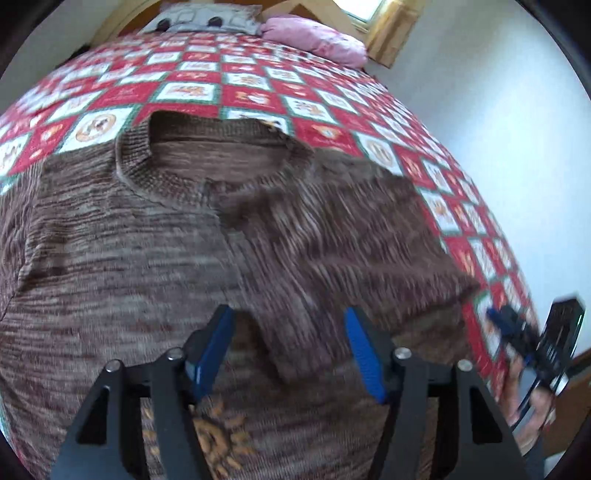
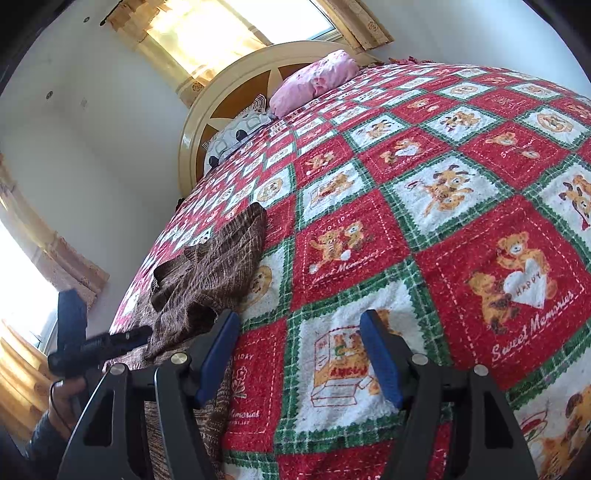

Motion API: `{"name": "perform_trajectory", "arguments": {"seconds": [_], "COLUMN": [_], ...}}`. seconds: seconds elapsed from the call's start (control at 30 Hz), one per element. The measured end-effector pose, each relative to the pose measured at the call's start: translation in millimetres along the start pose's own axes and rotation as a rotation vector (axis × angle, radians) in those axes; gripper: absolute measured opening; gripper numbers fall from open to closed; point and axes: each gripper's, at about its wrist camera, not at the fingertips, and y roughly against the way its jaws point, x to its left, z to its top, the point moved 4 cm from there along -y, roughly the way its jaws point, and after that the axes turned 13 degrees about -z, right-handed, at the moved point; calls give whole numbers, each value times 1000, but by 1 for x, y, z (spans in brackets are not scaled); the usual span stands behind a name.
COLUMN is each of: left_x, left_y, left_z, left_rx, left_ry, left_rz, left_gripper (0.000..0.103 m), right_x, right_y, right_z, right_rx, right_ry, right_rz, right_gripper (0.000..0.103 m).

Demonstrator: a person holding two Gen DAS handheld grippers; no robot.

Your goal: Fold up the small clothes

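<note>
A brown knit sweater (image 1: 110, 240) lies front up on the red and white checked blanket (image 1: 240, 92), its collar toward the pillows. One sleeve (image 1: 332, 236) is folded across the chest. The sleeve's cuff end rests between the blue pads of my left gripper (image 1: 288, 312), which is open and does not press on it. My right gripper (image 2: 301, 315) stands open over bare blanket (image 2: 406, 221), with the sweater (image 2: 214, 273) to its left. In the left wrist view a hand holds the right gripper (image 1: 517, 332) at the bed's right edge.
A pink pillow (image 1: 314, 37) and a grey patterned pillow (image 1: 207, 18) lie at the head of the bed, against a round cream headboard (image 2: 229, 96). A white wall (image 1: 498, 92) runs along the bed's right side. Curtained windows (image 2: 221, 29) are behind.
</note>
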Motion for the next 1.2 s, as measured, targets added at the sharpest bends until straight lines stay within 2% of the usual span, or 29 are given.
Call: {"name": "perform_trajectory", "arguments": {"seconds": [0.07,0.1,0.17,0.3,0.43,0.53,0.6,0.63,0.67,0.7,0.73,0.77,0.8,0.87,0.9,0.97,1.03,1.07,1.2], "left_x": [-5,-5,-2,-1,-1,-3,-1,0,2,3,4,6,9,15,18,17,15,15,18], "left_y": [-6,-5,-2,13,5,6,7,9,12,14,17,21,20,13,8,4,3,2,4], "left_z": [-5,-5,-3,1,-8,-9,-9,-8,-6,-5,-4,-2,-2,-4,-6,-7,-8,-9,-10], "left_rx": [26,23,25,10,39,13,4,-4,-25,-43,-69,-112,-125,-95,-81,-95,-96,-97,-99], "left_ry": [-63,-66,-53,-69,-126,-164,-150,-142,-129,-121,-111,-91,-80,-63,-60,-89,-108,-115,-107], "left_rz": [31,21,19,18,88,142,145,148,157,161,164,163,161,185,203,229,248,250,212], "left_gripper": [14,14,5,5,5,13,15,26,47,56,70,76,77,77,77,77,78,80,86], "right_x": [0,0,0,1,0,4,15,24,34,47,58,76,89,123,139,156,152,143,125], "right_y": [0,0,0,0,1,4,15,20,26,29,30,29,27,19,10,-11,-43,-55,-53], "right_z": [0,0,0,0,0,-1,-1,-1,0,1,2,3,3,7,9,6,0,-5,-11], "right_rx": [0,0,0,0,2,-3,-38,-55,-73,-88,-89,-82,-78,-71,-45,16,102,146,149], "right_ry": [0,0,0,0,8,30,82,116,152,189,219,267,301,369,392,420,434,403,343], "right_rz": [0,1,1,0,-5,-24,-37,-31,-33,-30,-19,-3,1,27,66,70,-42,-59,-7], "right_gripper": [69,69,69,69,69,69,69,69,70,70,71,71,71,71,71,71,71,71,71]}}
